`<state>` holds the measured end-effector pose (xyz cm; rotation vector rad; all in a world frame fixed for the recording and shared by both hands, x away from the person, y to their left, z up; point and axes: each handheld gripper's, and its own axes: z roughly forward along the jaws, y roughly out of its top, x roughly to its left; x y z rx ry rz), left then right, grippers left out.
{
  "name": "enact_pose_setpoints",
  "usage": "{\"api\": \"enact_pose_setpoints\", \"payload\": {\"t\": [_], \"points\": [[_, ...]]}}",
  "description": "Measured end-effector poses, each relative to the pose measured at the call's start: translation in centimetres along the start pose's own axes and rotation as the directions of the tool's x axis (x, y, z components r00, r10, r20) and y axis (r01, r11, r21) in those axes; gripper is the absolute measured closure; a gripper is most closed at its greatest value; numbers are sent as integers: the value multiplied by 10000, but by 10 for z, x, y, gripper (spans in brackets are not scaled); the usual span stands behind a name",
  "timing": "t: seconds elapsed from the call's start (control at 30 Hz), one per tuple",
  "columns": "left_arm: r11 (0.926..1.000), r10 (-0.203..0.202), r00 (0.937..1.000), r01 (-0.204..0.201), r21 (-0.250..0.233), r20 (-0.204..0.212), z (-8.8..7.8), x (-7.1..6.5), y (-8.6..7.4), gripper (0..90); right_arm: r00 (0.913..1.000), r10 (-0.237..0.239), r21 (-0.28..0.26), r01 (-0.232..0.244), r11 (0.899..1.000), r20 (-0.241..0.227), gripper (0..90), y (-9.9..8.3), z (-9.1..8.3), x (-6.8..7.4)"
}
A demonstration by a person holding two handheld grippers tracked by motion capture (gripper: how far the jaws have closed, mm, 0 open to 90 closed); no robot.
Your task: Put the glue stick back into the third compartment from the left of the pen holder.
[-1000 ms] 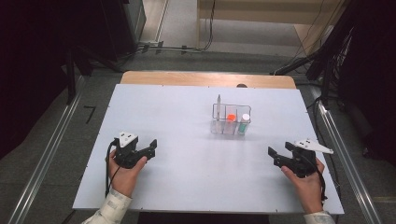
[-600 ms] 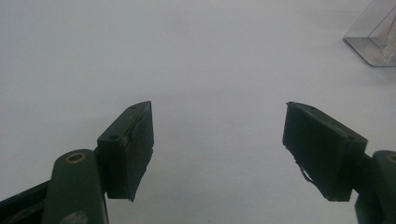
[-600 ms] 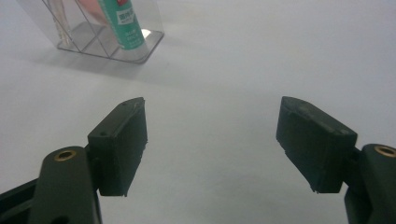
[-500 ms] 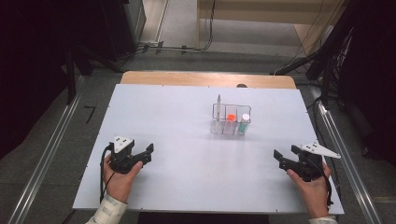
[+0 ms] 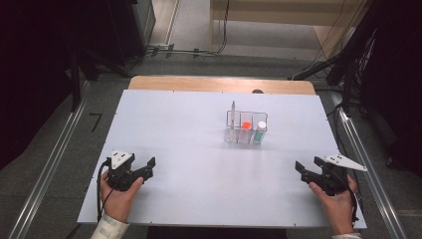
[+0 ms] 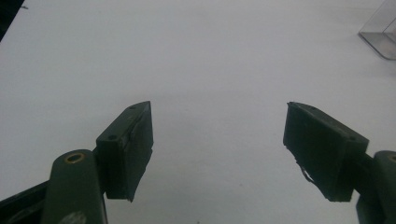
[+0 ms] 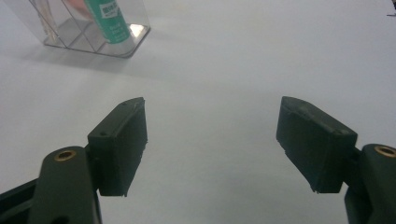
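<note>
A clear plastic organizer (image 5: pixel 245 130) stands right of the table's middle. It holds an orange-capped item (image 5: pixel 246 125), a green tube with a white cap (image 5: pixel 261 131) and a thin upright stick (image 5: pixel 233 110). My left gripper (image 5: pixel 149 167) rests open near the front left of the white table, with nothing between its jaws. My right gripper (image 5: pixel 302 169) is open and empty at the front right. In the left gripper view the left gripper (image 6: pixel 217 106) faces bare table, with the organizer's corner (image 6: pixel 380 37) far right. The right gripper (image 7: pixel 212 100) looks toward the organizer (image 7: pixel 130 42) and the green tube (image 7: pixel 108 21).
The white table top (image 5: pixel 199 129) has a wooden strip (image 5: pixel 219 83) along its far edge. Metal rails (image 5: pixel 50 164) run along both sides on the floor. Dark equipment and cables stand beyond the table.
My left hand has drawn back toward the near edge and slightly left, its jaws still open. The right hand has barely shifted.
</note>
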<state>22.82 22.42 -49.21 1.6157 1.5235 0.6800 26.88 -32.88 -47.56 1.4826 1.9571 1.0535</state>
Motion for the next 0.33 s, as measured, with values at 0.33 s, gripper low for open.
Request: {"api": "enact_pose_setpoints", "payload": {"t": [0.33], "points": [[9999,-86,9995,88,84,-291,2,9,-2,243,9995,5,44,-7,10000,316,221,-4,-3,-8]]}}
